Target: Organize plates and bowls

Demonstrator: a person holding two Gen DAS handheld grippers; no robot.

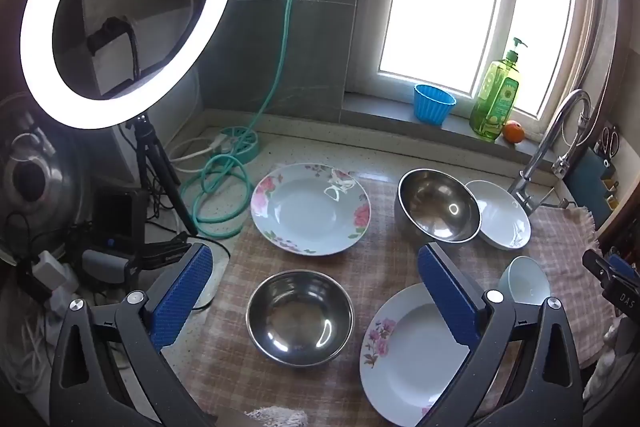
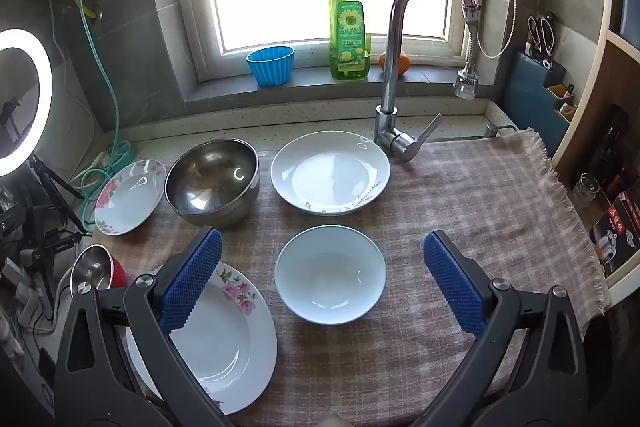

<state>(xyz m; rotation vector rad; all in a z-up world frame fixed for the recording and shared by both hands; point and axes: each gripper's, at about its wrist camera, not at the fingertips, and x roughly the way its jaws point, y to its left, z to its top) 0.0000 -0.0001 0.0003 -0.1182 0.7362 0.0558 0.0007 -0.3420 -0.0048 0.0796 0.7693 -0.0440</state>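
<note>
My left gripper [image 1: 314, 255] is open over a checked cloth [image 1: 372, 267], above a small steel bowl [image 1: 300, 319]. A rose-patterned plate [image 1: 310, 209] lies beyond it, and a second floral plate [image 1: 404, 351] lies partly under the right finger. At the far right a large steel bowl [image 1: 438, 205] hides part of a white plate [image 1: 504, 215]. My right gripper [image 2: 322, 237] is open above a white bowl [image 2: 330, 275]. Nothing is between its fingers. The white plate [image 2: 330, 173], the large steel bowl [image 2: 212, 183] and the near floral plate [image 2: 216, 343] surround it.
A faucet [image 2: 400, 67] stands behind the white plate. The windowsill holds a green soap bottle [image 2: 347, 23], a blue cup [image 2: 271, 65] and an orange [image 1: 514, 133]. At the left are a ring light [image 1: 124, 15] on a tripod, a teal hose [image 1: 216, 195] and cables.
</note>
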